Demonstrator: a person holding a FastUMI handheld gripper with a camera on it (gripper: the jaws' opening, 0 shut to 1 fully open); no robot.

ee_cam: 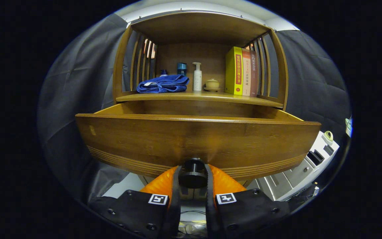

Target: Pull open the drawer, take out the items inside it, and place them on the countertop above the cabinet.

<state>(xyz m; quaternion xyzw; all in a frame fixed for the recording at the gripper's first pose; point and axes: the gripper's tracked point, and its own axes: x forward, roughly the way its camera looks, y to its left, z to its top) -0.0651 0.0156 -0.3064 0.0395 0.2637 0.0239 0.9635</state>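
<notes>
Tongs clamped on the one knob of the pulled-out drawer, at the lower centre of the frame.

Both fingers press the dark round knob from either side. The drawer front spans the middle of the frame; its inside is hidden behind that front. Above it, on the bench of the cabinet, stand one folded blue towel at left, one dark blue cup behind it, one white pump bottle, one small lidded pot, and three upright books at right. At lower right sits a white unit.
</notes>
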